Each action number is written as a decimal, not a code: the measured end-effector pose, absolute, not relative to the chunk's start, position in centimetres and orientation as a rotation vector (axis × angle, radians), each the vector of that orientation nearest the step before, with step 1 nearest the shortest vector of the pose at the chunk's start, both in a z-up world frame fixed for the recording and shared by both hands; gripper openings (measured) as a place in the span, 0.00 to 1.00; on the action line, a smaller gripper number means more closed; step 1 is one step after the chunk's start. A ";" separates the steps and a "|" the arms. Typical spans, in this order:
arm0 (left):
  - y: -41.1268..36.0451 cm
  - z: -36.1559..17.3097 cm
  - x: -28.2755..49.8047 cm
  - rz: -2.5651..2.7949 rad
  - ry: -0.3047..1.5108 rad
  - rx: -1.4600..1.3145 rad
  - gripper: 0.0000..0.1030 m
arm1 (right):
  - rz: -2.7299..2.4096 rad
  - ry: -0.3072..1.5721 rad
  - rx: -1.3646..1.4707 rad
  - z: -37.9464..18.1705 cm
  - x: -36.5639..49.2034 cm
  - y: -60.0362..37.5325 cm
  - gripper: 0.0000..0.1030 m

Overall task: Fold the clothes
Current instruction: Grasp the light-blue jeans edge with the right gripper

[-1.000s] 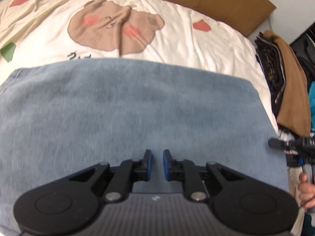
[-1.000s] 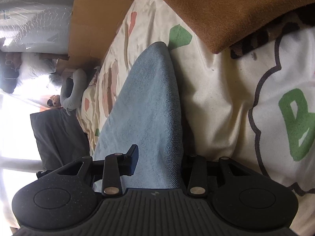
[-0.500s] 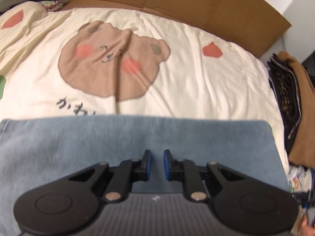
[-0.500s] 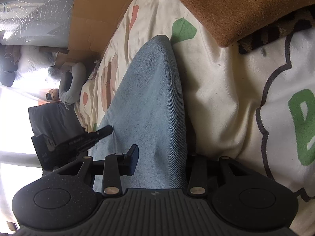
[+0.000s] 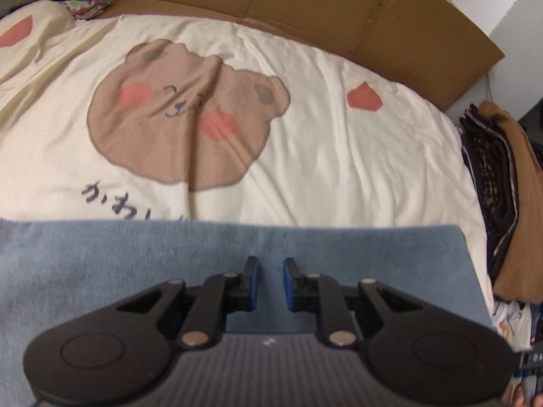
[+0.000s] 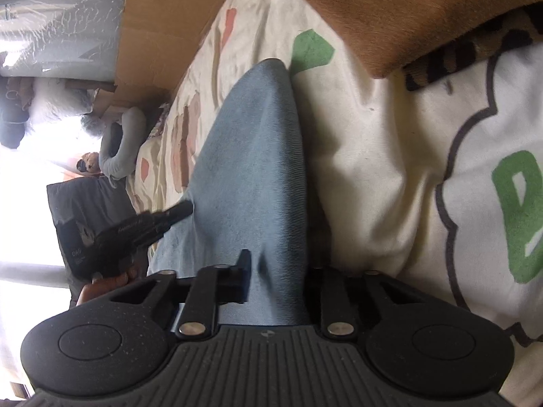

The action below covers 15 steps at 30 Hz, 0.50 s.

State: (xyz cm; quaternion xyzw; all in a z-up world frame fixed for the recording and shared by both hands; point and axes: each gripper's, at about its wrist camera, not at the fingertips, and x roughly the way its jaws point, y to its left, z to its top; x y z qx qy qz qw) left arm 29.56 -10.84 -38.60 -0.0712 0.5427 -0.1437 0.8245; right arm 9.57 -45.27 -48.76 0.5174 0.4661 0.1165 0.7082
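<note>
A folded blue denim cloth lies flat on the bear-print bedsheet. My left gripper hovers over the cloth near its far edge. Its blue pads stand a narrow gap apart with nothing between them. In the right wrist view the same cloth runs away from me as a long strip. My right gripper is at its near end with jaws closing. The left finger dents the fabric and the other finger is hidden under the fold. The left gripper's black body shows at the cloth's left side.
A stack of folded clothes, brown over a dark patterned piece, sits at the bed's right edge. Flat cardboard lines the far side of the bed. A white cloth with a green letter lies right of the denim.
The left gripper drew back across the cloth, so more bedsheet now shows beyond its far edge. The right gripper's left finger swung in onto the cloth. The left gripper came into the right wrist view.
</note>
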 end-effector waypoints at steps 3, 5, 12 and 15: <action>-10.7 -38.5 27.8 -0.322 1.157 -0.128 0.18 | 0.261 1.034 1.148 -48.6 9.5 -45.3 0.11; -10.3 -38.5 26.6 -0.342 1.173 -0.151 0.19 | 0.266 1.031 1.142 -48.4 9.6 -45.2 0.09; -9.2 -38.1 22.3 -0.370 1.192 -0.166 0.23 | 0.247 1.049 1.119 -47.4 9.9 -44.8 0.08; -8.4 -37.6 21.1 -0.364 1.193 -0.209 0.24 | 0.241 1.051 1.099 -46.4 10.1 -44.4 0.07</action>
